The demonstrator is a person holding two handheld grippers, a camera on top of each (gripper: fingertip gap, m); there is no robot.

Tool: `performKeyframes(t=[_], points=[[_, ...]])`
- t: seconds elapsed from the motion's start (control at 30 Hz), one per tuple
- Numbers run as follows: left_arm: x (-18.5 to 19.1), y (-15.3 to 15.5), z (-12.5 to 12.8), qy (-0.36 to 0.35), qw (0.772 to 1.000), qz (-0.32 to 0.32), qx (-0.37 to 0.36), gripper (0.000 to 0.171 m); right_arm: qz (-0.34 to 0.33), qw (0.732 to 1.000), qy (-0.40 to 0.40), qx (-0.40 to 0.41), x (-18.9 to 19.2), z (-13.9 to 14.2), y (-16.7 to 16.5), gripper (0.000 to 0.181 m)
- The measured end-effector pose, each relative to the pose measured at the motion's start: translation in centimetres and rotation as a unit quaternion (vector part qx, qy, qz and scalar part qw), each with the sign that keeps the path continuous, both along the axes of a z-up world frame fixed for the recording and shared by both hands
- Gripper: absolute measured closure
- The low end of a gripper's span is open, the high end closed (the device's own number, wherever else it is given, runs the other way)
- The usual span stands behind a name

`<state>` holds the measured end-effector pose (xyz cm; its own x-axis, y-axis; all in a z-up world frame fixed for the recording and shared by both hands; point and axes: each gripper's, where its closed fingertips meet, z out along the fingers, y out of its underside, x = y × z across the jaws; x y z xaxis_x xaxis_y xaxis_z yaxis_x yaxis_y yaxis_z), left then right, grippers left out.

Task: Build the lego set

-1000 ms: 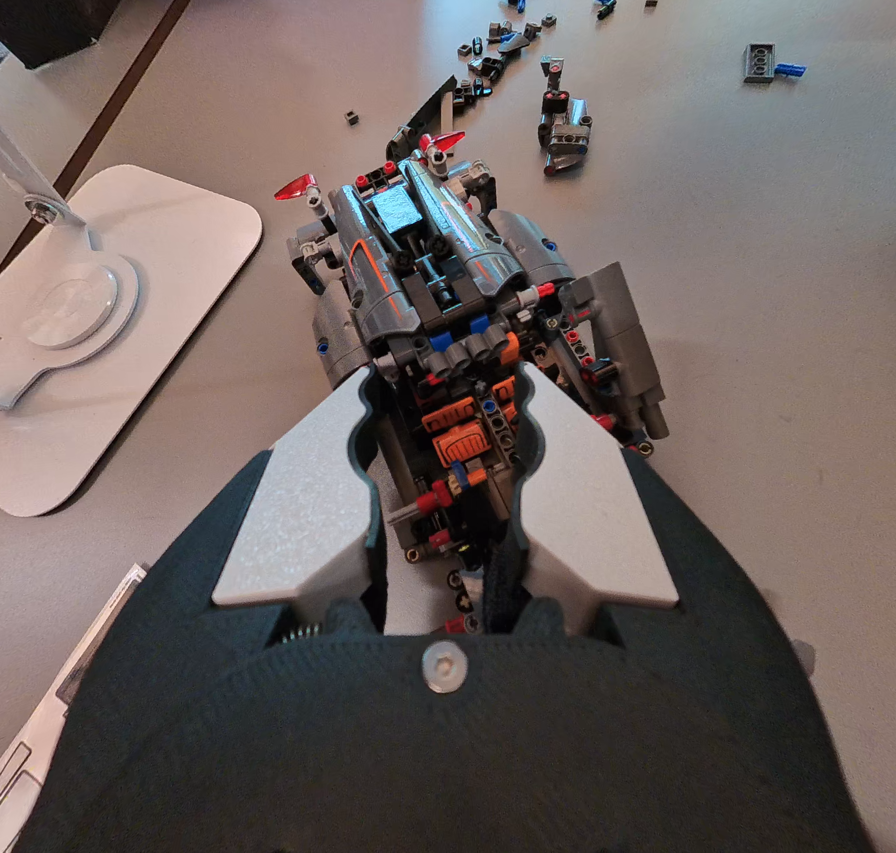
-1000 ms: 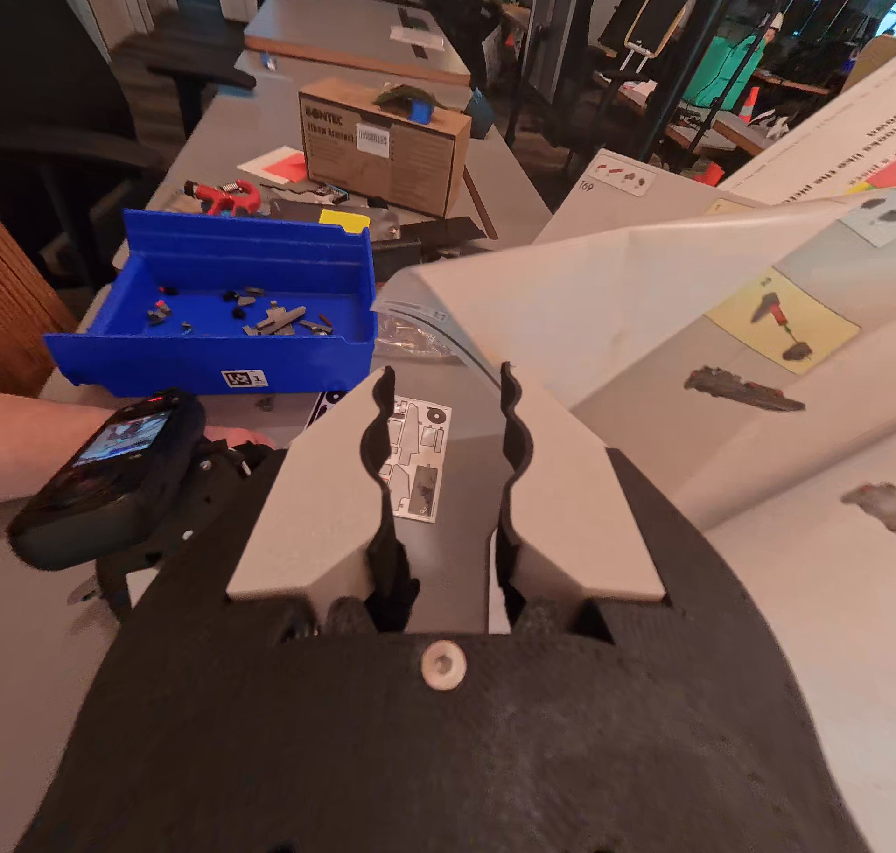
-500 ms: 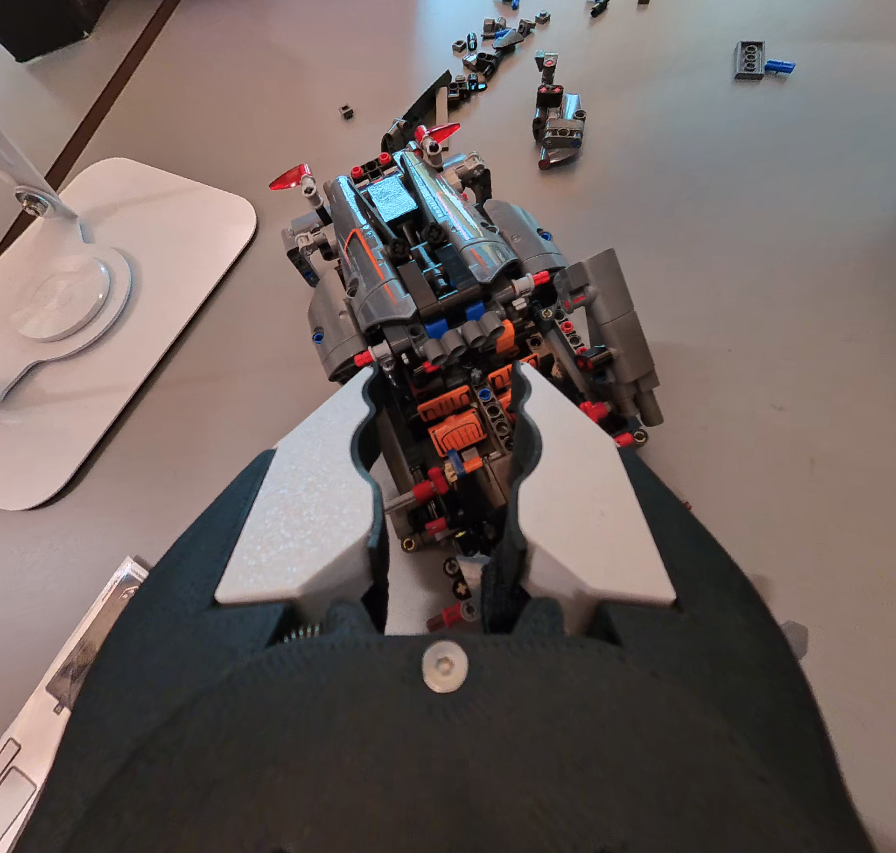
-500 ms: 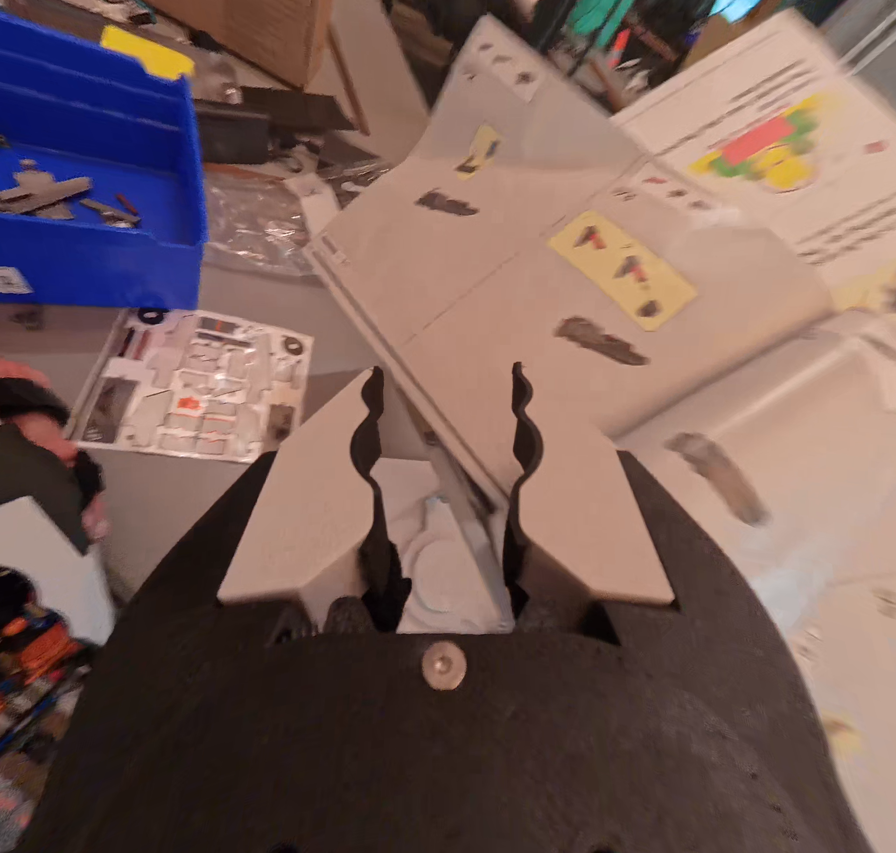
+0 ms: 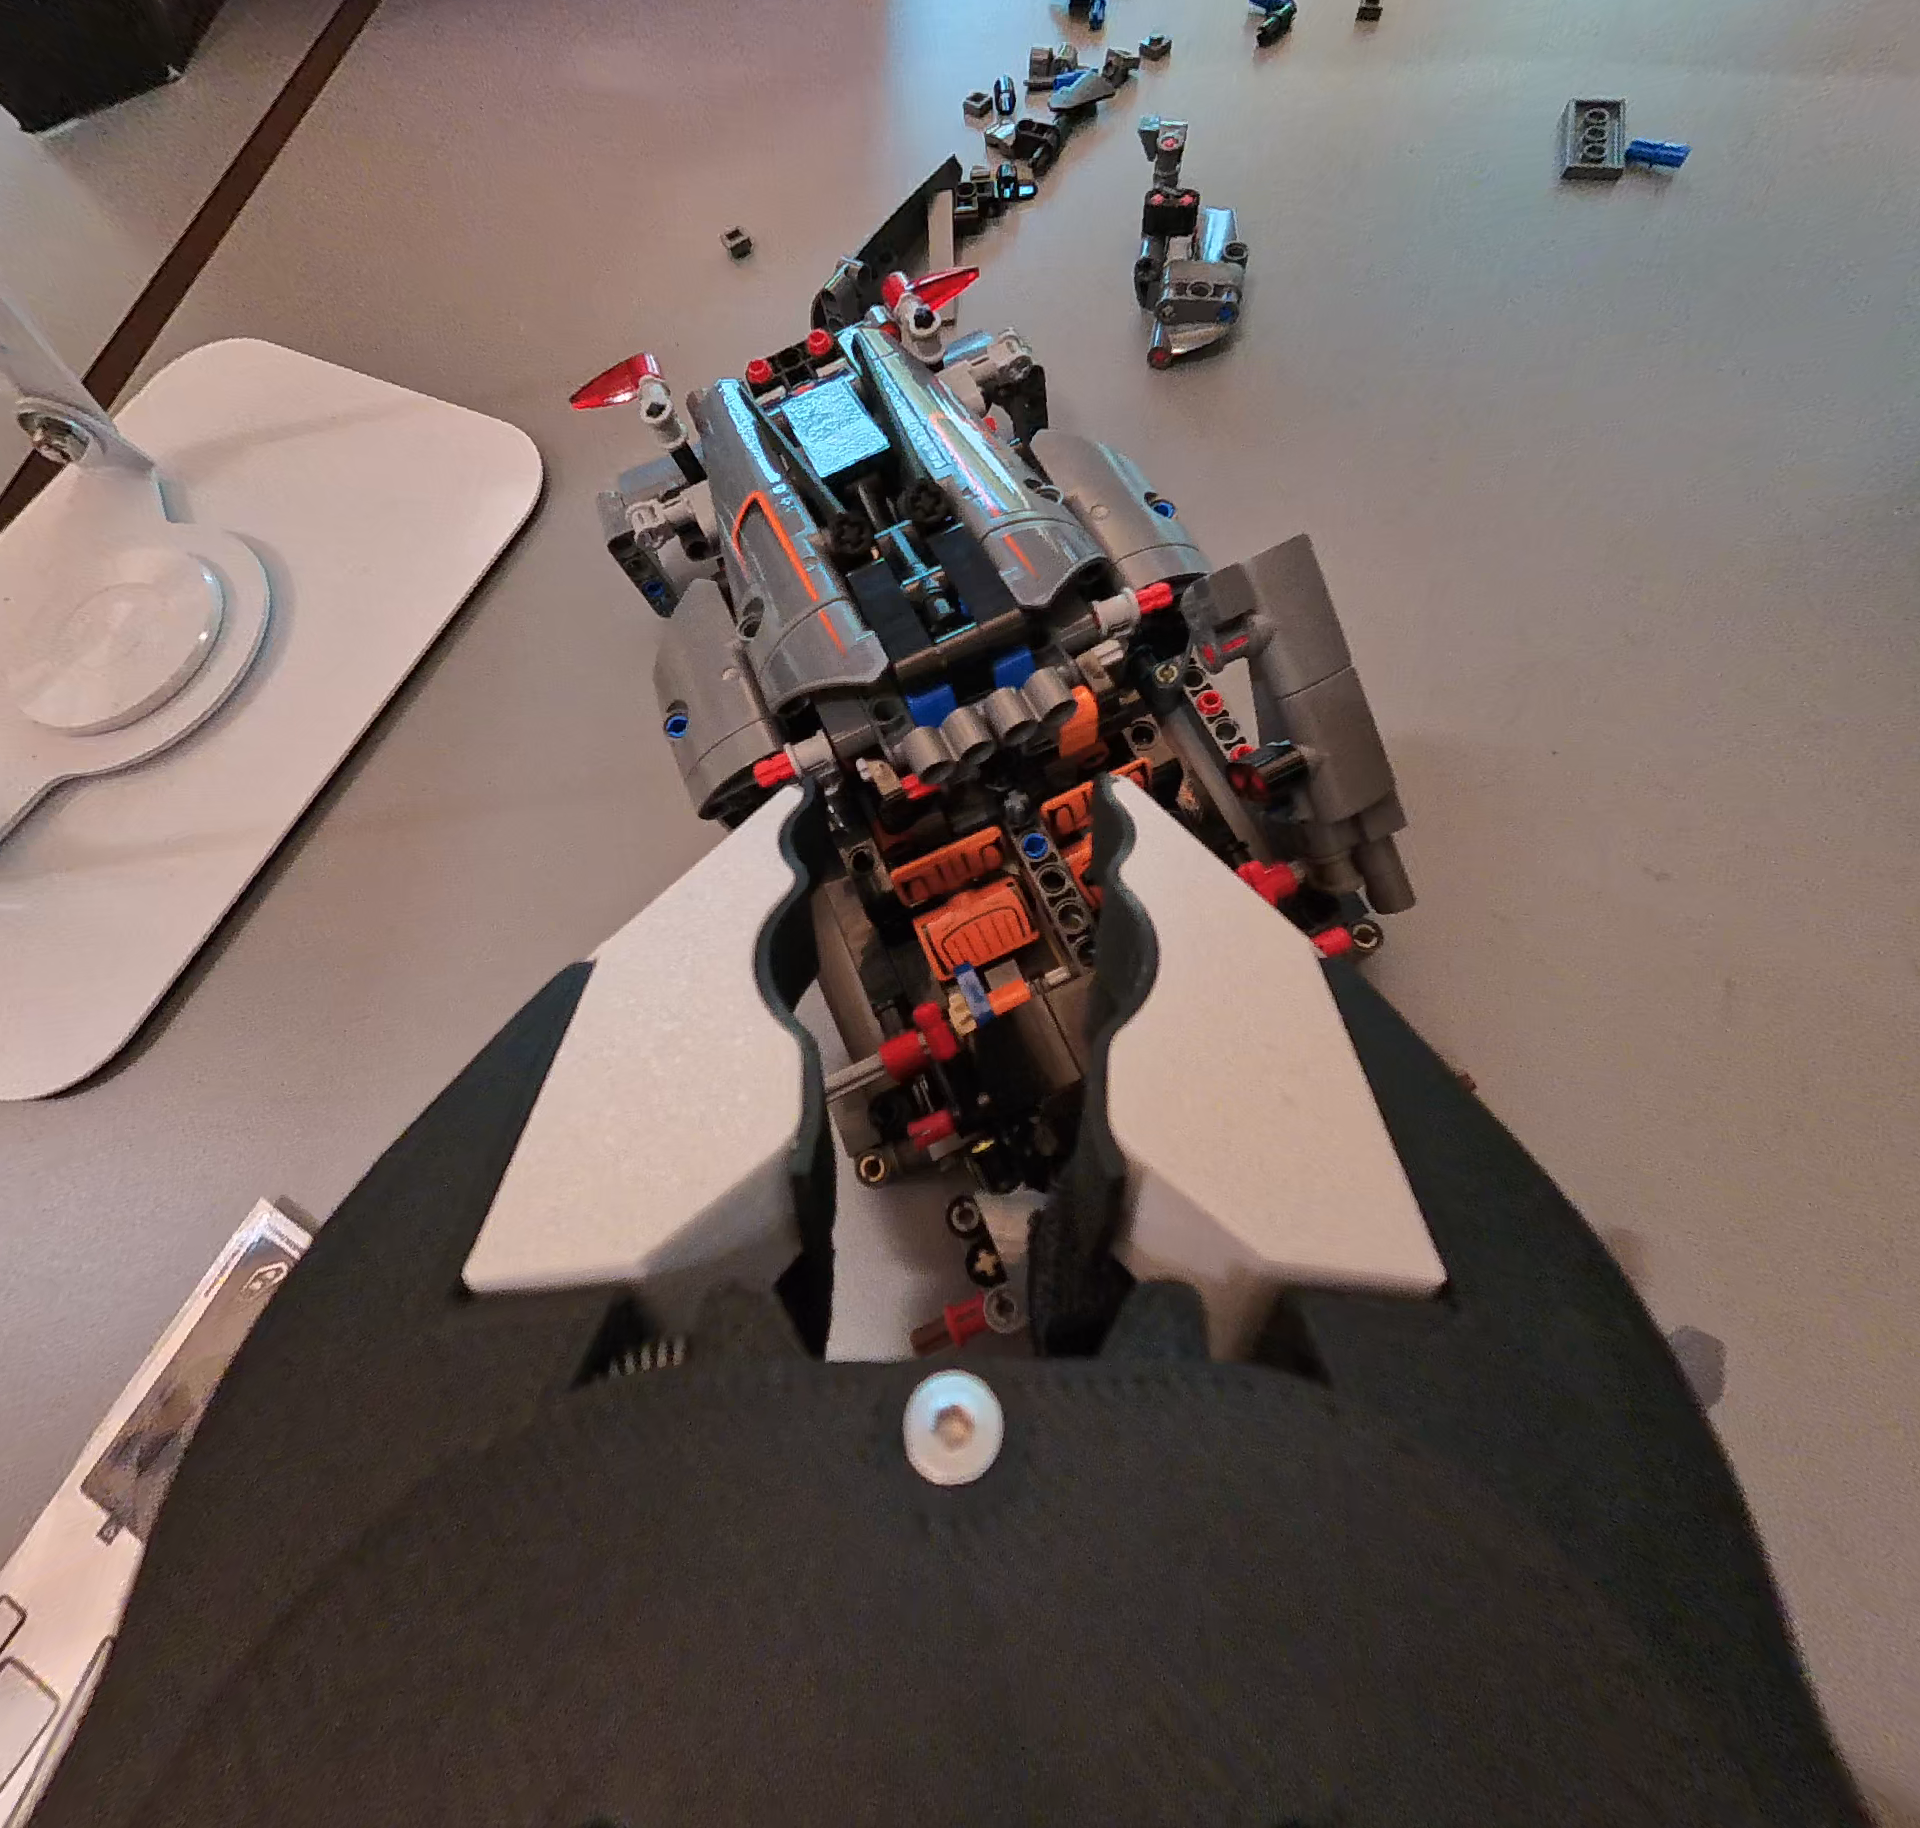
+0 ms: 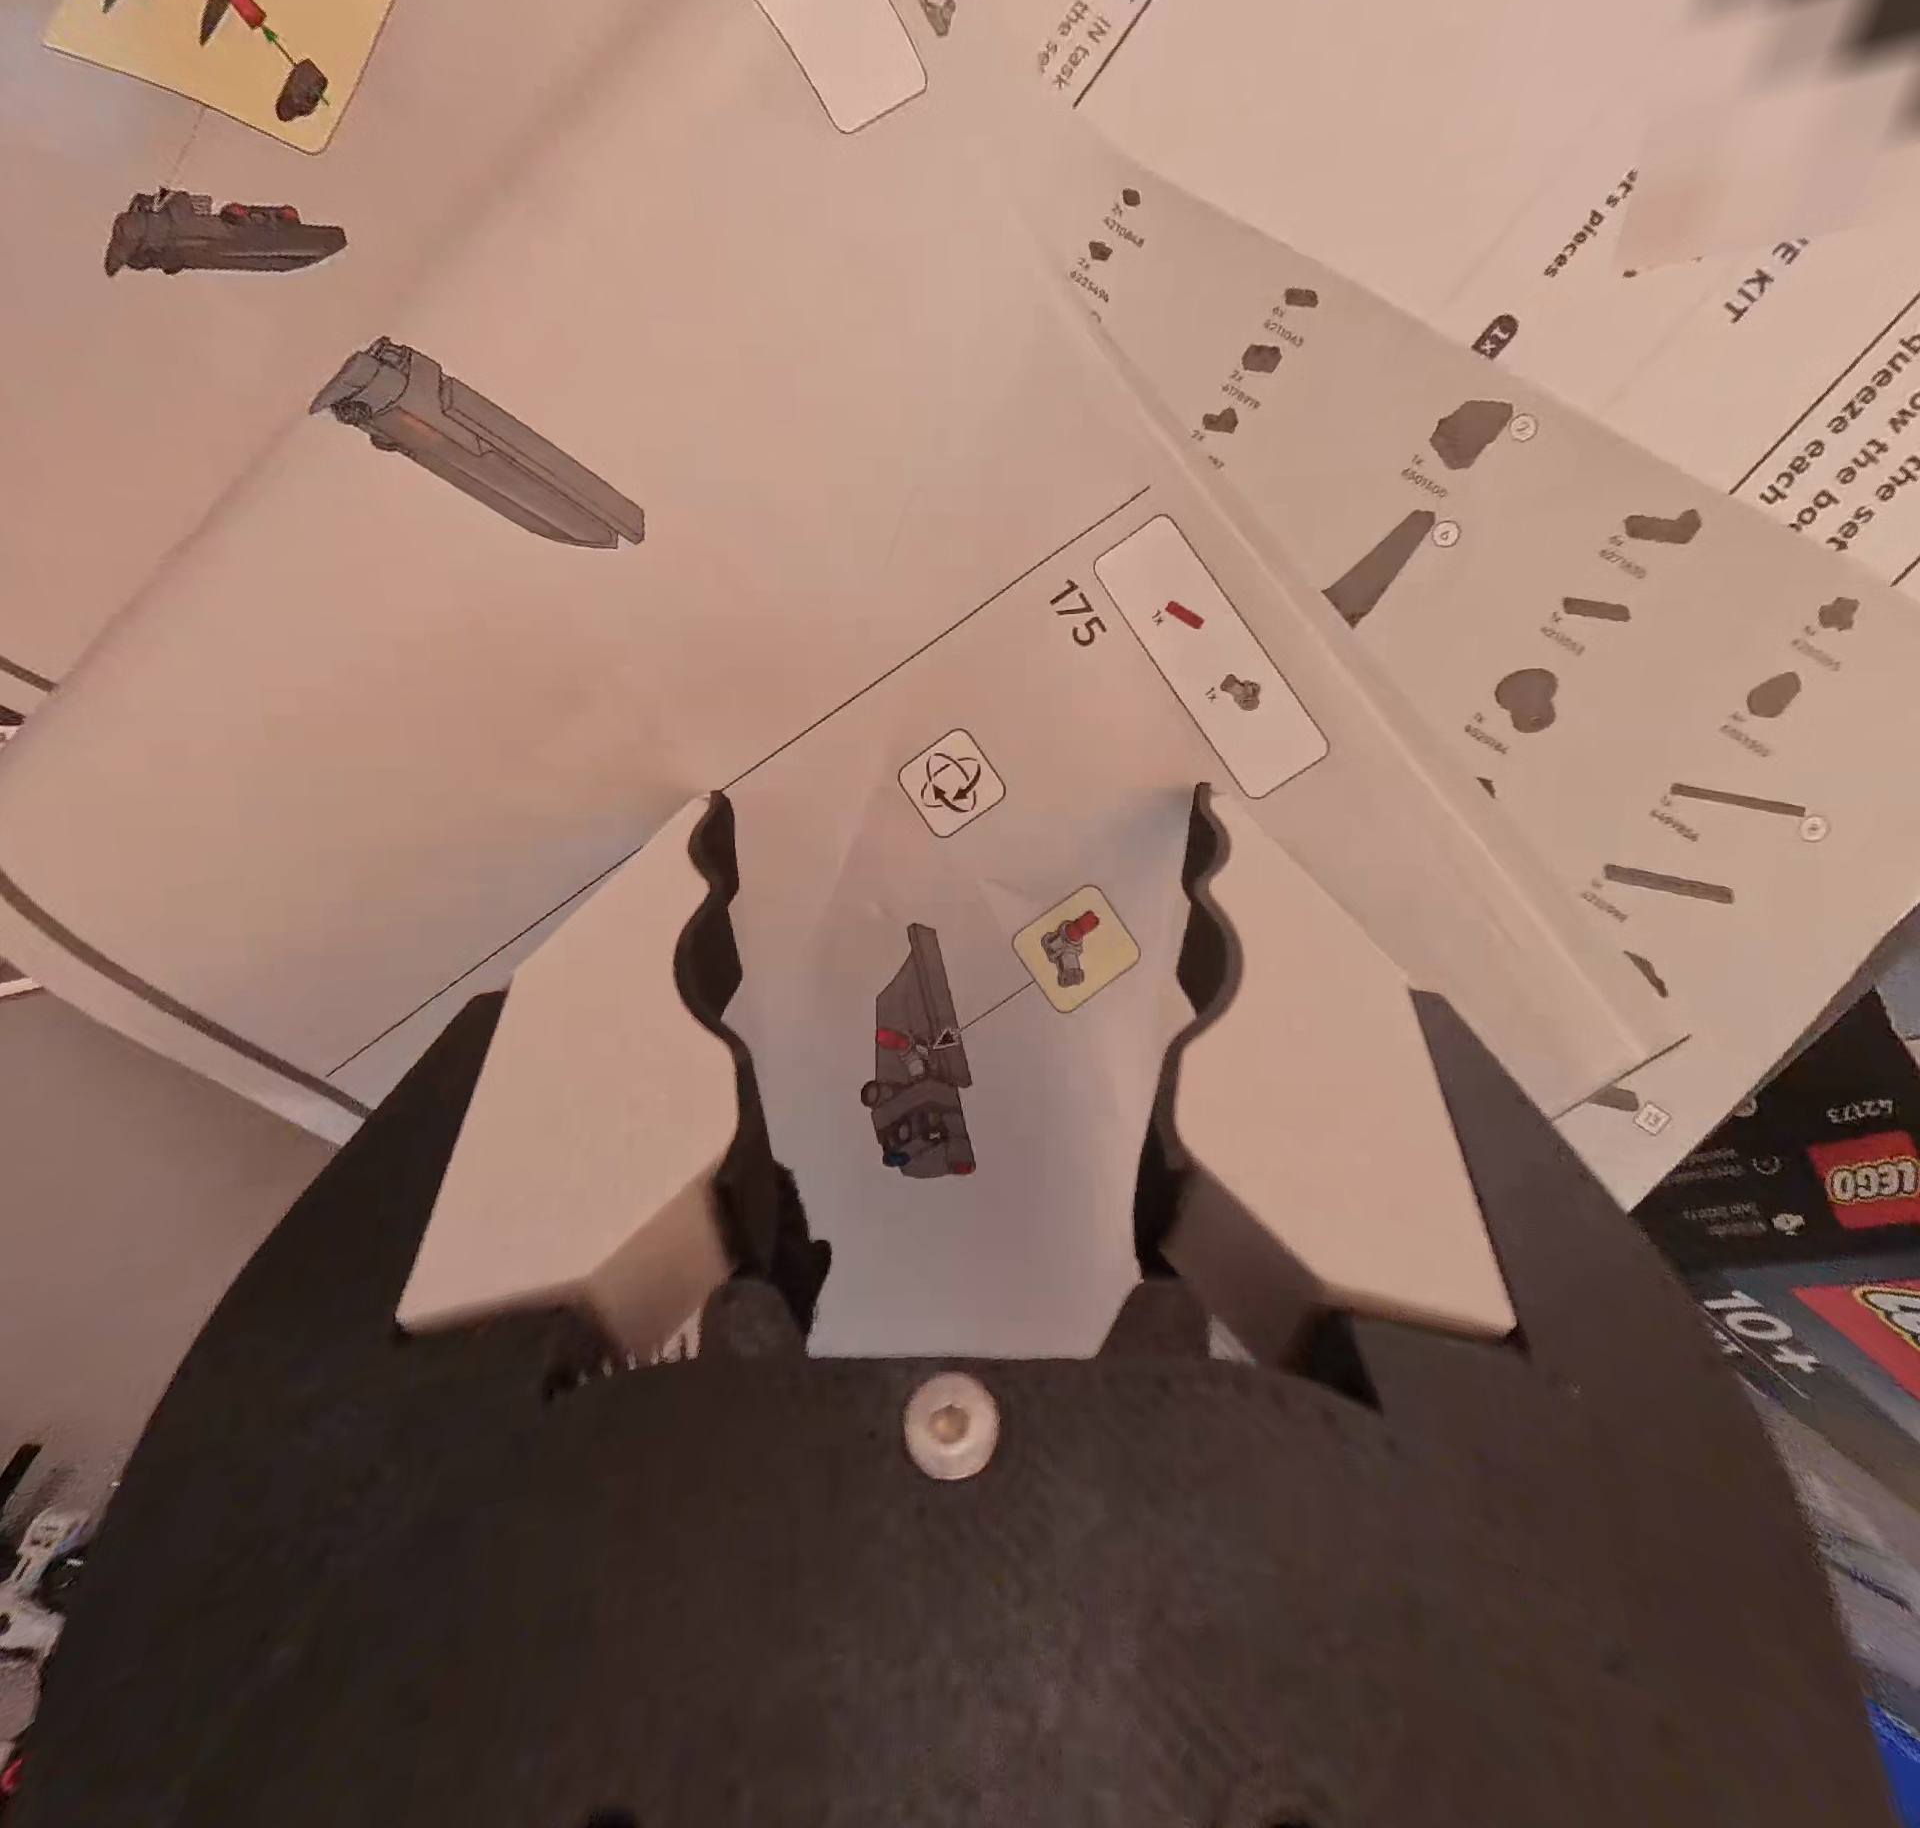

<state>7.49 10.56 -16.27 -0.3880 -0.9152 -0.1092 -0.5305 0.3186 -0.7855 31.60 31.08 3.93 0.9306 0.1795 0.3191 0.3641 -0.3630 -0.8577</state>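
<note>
Presently, your left hand-held gripper is clamping the near end of the grey, black and orange brick-built vehicle model, its two pale fingers pressing against the model's flanks. The model is resting on the grey worktop, its far end with two red translucent fins pointing away from you. Beyond it, a scatter of small loose grey, black and blue pieces is lying on the worktop, and a small grey sub-assembly with red and blue pins is sitting just beside that scatter, apart from the model. Farther right, a grey studded plate with a blue pin is lying on its own. At the left, a white flat stand base with rounded corners is occupying the worktop, well apart from the model.

Your right hand-held gripper is hovering close over the white printed instruction booklet, its fingers spread wide with nothing between them. The open page is showing through the gap, with a drawing of a grey part. A second white sheet with rows of part drawings is overlapping the booklet at the right. A dark printed box with red logos is showing at the lower right edge. The upper right corner is blurring too much to tell.
</note>
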Motion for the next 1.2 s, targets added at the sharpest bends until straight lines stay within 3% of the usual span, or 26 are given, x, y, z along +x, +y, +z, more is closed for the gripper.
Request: performKeyframes(t=[0.13,0.2,0.37,0.43,0.57,0.67,0.73,0.83,0.93,1.07,1.17,1.2], points=[[0.0,0.0,0.0,-0.002,1.000,-0.002,0.000,0.123,0.000,1.000,-0.002,0.004,0.0,-0.1,0.1,0.102],[0.0,-0.1,0.0,-0.002,1.000,-0.003,0.001,0.123,0.009,1.000,-0.003,0.004,-0.2,-0.2,0.0,0.120],[0.0,-0.1,0.0,-0.002,1.000,-0.004,0.004,0.123,0.025,1.000,-0.014,-0.002,-1.0,-0.6,0.0,0.140],[0.0,-0.1,0.0,-0.002,1.000,-0.004,0.004,0.123,0.032,0.999,-0.030,-0.008,-1.6,-0.6,-0.2,0.162],[0.0,-0.1,0.0,-0.003,1.000,-0.005,0.007,0.124,0.046,0.996,-0.076,-0.006,-3.2,0.4,-1.1,0.180],[0.0,-0.2,0.0,-0.002,1.000,-0.006,0.007,0.124,0.090,0.995,-0.037,-0.008,-5.9,1.9,-2.0,0.178],[0.0,-0.2,0.0,-0.003,1.000,-0.006,0.009,0.124,0.139,0.990,0.030,0.001,-8.9,3.5,-2.6,0.175],[0.1,-0.2,0.0,-0.003,1.000,-0.007,0.007,0.124,0.297,0.941,0.164,0.011,-16.5,7.0,-5.1,0.137],[0.1,-0.2,0.0,-0.004,1.000,-0.007,0.006,0.124,0.406,0.895,0.184,0.000,-21.5,8.4,-7.6,0.104],[0.1,-0.2,0.0,-0.004,1.000,-0.007,0.011,0.125,0.408,0.882,0.236,0.033,-20.8,10.8,-7.8,0.098],[0.1,-0.2,0.0,-0.003,1.000,-0.008,0.013,0.125,0.361,0.892,0.258,0.081,-18.6,11.9,-7.3,0.101],[0.0,-0.3,0.0,-0.003,1.000,-0.009,0.013,0.125,0.331,0.899,0.267,0.101,-17.6,12.3,-6.9,0.113]])
